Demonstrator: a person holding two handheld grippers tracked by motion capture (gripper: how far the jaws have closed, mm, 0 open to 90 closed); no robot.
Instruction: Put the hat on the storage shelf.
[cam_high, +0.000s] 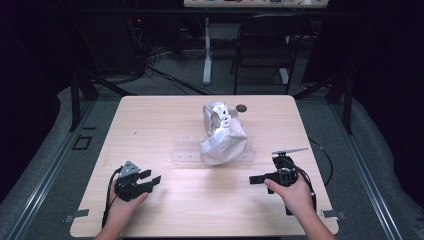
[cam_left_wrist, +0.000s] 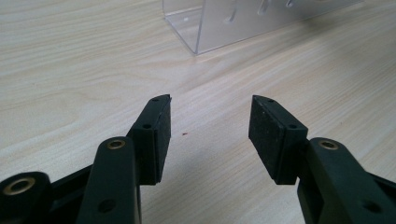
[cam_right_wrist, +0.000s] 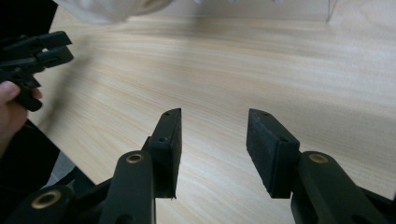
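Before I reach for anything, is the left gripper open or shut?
Open. In its own view the left gripper has a wide gap between its jaws, with only bare table showing through.

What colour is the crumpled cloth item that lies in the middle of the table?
The crumpled cloth item is white with a silvery grey sheen. The high view shows it best.

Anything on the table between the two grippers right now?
No. In the high view, bare wood runs from the left gripper to the right gripper; the white bag sits farther back.
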